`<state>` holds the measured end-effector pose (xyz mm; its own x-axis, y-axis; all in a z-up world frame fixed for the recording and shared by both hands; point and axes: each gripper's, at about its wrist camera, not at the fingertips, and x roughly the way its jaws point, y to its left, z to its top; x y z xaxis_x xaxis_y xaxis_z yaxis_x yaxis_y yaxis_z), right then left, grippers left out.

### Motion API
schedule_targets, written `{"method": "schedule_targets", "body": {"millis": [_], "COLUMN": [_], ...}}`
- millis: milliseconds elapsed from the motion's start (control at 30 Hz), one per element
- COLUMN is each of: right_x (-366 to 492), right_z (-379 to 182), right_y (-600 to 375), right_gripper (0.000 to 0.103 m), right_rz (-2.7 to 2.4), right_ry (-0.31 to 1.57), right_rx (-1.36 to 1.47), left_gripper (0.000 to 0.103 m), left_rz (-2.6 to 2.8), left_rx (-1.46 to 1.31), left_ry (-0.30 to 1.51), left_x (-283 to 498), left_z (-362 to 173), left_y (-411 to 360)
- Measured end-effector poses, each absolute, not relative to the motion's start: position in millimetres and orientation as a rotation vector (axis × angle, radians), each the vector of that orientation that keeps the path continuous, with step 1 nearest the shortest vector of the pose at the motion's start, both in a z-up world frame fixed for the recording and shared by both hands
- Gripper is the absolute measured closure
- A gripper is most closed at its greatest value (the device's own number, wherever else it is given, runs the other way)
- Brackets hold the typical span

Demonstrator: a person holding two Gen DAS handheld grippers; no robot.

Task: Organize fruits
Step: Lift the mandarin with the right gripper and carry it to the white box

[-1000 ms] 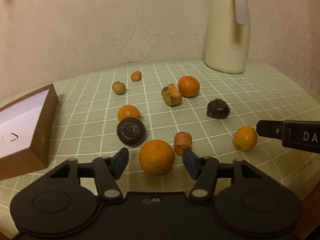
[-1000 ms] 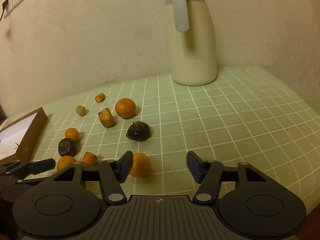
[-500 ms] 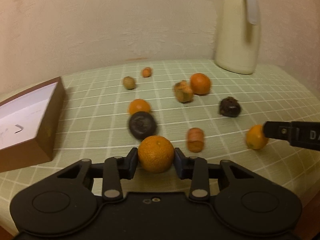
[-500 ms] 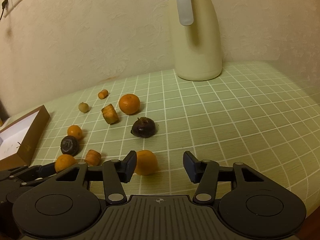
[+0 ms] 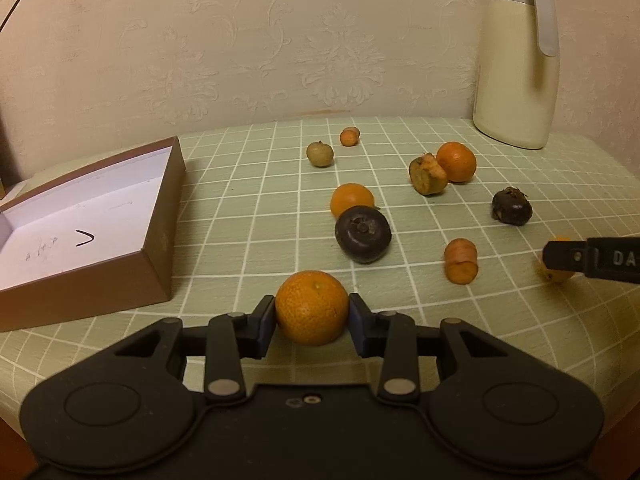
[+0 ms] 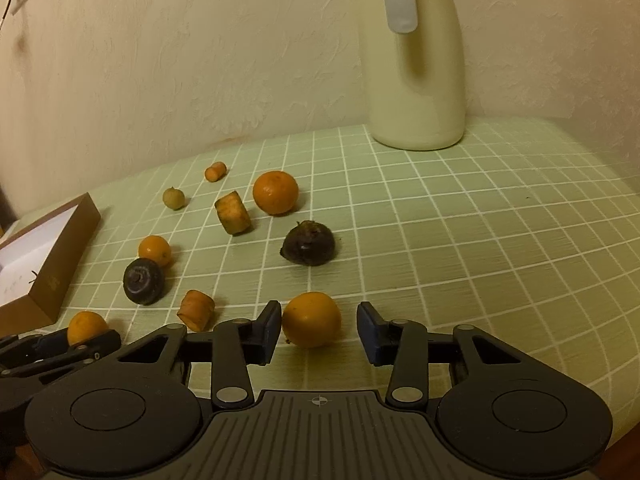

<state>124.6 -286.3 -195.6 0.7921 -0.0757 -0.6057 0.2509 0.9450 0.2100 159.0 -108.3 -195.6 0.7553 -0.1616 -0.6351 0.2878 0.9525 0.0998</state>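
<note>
In the left wrist view my left gripper [image 5: 312, 318] is shut on a large orange [image 5: 312, 306], both pads pressing its sides just above the green checked cloth. A smaller orange [image 6: 311, 319] lies between the jaws of my right gripper [image 6: 320, 330], which are closing. Its left pad is at the fruit and a gap remains at the right pad. Loose on the cloth are two more oranges [image 5: 352, 199] [image 5: 457, 161], two dark round fruits [image 5: 363, 234] [image 5: 512, 208] and a small greenish fruit [image 5: 320, 154].
An open brown box [image 5: 160, 216] with a white inside stands at the left. A cream thermos jug [image 5: 516, 80] stands at the back right by the wall. Carrot pieces [image 5: 461, 261] [image 5: 349, 136] and a brownish chunk [image 5: 428, 174] lie among the fruit.
My left gripper closed its jaws onto the large orange and swung left toward the box. My right gripper moved up to the small orange and its jaws narrowed around it.
</note>
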Motion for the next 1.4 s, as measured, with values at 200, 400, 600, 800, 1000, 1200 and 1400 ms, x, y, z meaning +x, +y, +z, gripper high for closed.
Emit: {"method": "schedule_targets", "body": {"millis": [200, 400, 600, 800, 1000, 1200, 1400], "right_x": [132.7, 138.0, 139.5, 140.7, 139.1, 134.5, 129.7], "right_z": [-199.6, -200.9, -201.5, -202.9, -201.2, -194.8, -179.5], "right_y": [-281.3, -279.2, -276.7, -277.3, -270.9, -264.0, -241.1], "right_gripper": [0.061, 0.061, 0.064, 0.07, 0.071, 0.071, 0.071], "right_rz": [-0.172, -0.159, -0.154, -0.144, -0.134, -0.108, -0.039], "right_ry": [0.651, 0.652, 0.645, 0.652, 0.645, 0.632, 0.598], "right_rx": [0.29, 0.304, 0.294, 0.291, 0.263, 0.265, 0.241], "left_gripper": [0.07, 0.059, 0.067, 0.074, 0.075, 0.075, 0.075], "left_rz": [-0.241, -0.224, -0.241, -0.25, -0.256, -0.258, -0.241], "left_rx": [0.206, 0.198, 0.192, 0.2, 0.179, 0.152, 0.118], "left_ry": [0.67, 0.675, 0.663, 0.65, 0.658, 0.653, 0.616], "left_x": [158.7, 161.2, 160.3, 157.2, 157.4, 154.8, 146.9], "left_z": [-195.8, -195.5, -196.2, -196.2, -194.6, -188.2, -169.7], "left_y": [-109.4, -110.5, -113.8, -114.8, -111.2, -102.8, -83.4]}}
